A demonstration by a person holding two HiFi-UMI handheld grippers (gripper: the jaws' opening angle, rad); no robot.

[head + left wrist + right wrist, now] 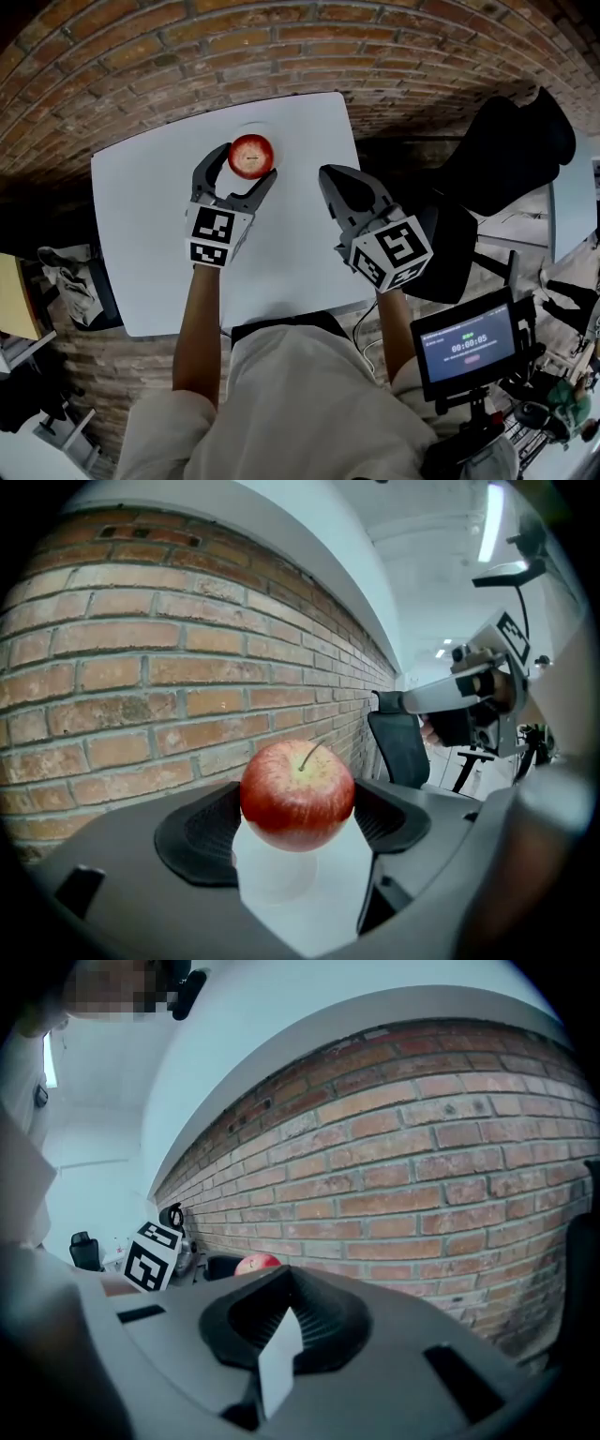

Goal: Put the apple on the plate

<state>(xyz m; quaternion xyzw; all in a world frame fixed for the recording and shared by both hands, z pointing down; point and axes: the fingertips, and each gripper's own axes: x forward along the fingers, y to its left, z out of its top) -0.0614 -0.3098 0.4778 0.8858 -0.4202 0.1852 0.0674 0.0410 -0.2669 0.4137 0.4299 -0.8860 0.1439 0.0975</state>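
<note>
A red apple (251, 155) sits between the two fingers of my left gripper (249, 163), which is shut on it at the far middle of the white table (150, 234). Directly beneath it lies a white plate (255, 128), hard to tell from the tabletop. In the left gripper view the apple (298, 795) fills the gap between both pads, with the plate (272, 883) showing below; I cannot tell whether the apple rests on it. My right gripper (330, 176) hovers to the apple's right, shut and empty. Its own view shows the apple (258, 1262) far left.
A brick wall (281, 47) runs just behind the table's far edge. A black office chair (506, 150) stands to the right, and a small screen on a stand (469, 347) is at the lower right. Clutter lies on the floor at the left (66, 272).
</note>
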